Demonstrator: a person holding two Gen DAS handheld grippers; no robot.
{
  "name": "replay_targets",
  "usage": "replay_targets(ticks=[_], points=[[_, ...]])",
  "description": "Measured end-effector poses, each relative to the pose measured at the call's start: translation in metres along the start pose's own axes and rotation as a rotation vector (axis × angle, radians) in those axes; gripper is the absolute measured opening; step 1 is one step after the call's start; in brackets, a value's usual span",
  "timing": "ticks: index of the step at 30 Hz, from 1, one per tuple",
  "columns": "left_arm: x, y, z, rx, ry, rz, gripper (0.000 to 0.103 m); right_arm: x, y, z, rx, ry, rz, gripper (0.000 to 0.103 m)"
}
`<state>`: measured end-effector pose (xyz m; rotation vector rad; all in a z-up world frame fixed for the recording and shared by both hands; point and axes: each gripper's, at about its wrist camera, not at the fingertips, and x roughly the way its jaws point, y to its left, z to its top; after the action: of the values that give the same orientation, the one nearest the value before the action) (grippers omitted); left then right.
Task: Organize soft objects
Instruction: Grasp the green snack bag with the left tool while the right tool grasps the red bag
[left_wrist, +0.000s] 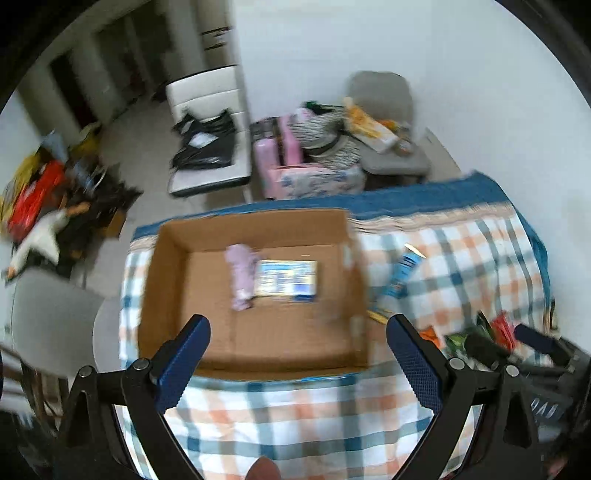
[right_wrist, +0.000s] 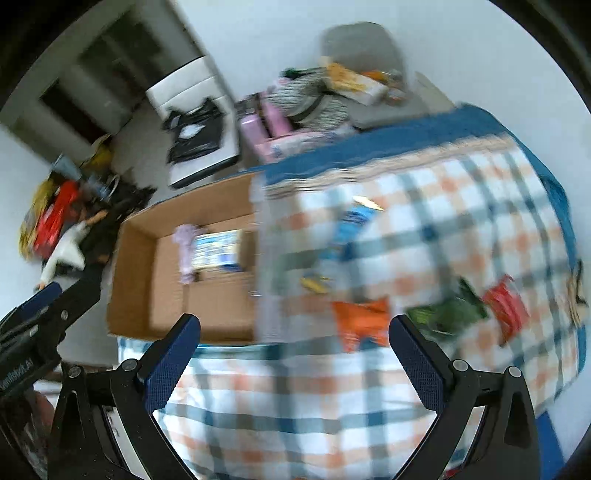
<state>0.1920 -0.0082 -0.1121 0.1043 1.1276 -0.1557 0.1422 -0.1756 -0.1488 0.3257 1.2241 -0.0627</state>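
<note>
The left gripper (left_wrist: 297, 332) is hovering over the near edge of the cardboard box (left_wrist: 255, 343), its blue-padded fingers (left_wrist: 183, 365) spread wide and grasping nothing. The right gripper (right_wrist: 295, 332) is hanging to the right of the box, above the checked cloth (right_wrist: 280, 413), fingers likewise released and empty.

The box is sitting open on the checked cloth. Inside it, toward the far wall, a pale lilac soft bundle (left_wrist: 242, 277) is lying lengthwise, touching the left side of a blue-and-white packet (left_wrist: 287, 281) that is lying flat on the box floor.

Just right of the box, an orange pouch (right_wrist: 364, 321) is lying on the cloth between the right gripper's fingertips in that view. Further right of the box, a green packet (right_wrist: 448, 314) and a red packet (right_wrist: 504, 306) are resting side by side. A blue tube-like pack (left_wrist: 400, 273) is lying close to the box's right wall; the blur is hiding its details.

Beyond the box, a white chair (left_wrist: 210, 147) is carrying a black bag (left_wrist: 205, 144), and a pink case (left_wrist: 280, 147) is standing beside it.
</note>
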Motion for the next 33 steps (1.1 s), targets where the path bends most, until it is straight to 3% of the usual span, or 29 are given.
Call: replay_targets(ticks=[3, 8, 12, 16, 24, 29, 33], points=[[0.017, -0.053, 0.006, 0.074, 0.033, -0.058, 0.098, -0.004, -0.068, 0.001, 0.108, 0.010, -0.042, 0.103], [0.068, -0.163, 0.002, 0.287, 0.139, -0.125, 0.098, 0.003, -0.177, -0.002, 0.225, 0.072, -0.150, 0.103], [0.122, -0.241, -0.017, 0.458, 0.260, -0.158, 0.098, 0.023, -0.239, -0.001, 0.202, 0.138, -0.229, 0.103], [0.172, -0.292, -0.038, 0.572, 0.361, -0.160, 0.098, 0.063, -0.288, 0.003, 0.150, 0.250, -0.243, 0.103], [0.237, -0.337, -0.066, 0.651, 0.519, -0.178, 0.098, 0.145, -0.345, 0.001, 0.090, 0.442, -0.211, 0.103], [0.256, -0.349, -0.072, 0.665, 0.547, -0.168, 0.096, 0.174, -0.356, -0.001, 0.076, 0.513, -0.197, 0.103], [0.264, -0.358, -0.077, 0.683, 0.564, -0.174, 0.080, 0.191, -0.359, 0.000, 0.061, 0.553, -0.199, 0.100]])
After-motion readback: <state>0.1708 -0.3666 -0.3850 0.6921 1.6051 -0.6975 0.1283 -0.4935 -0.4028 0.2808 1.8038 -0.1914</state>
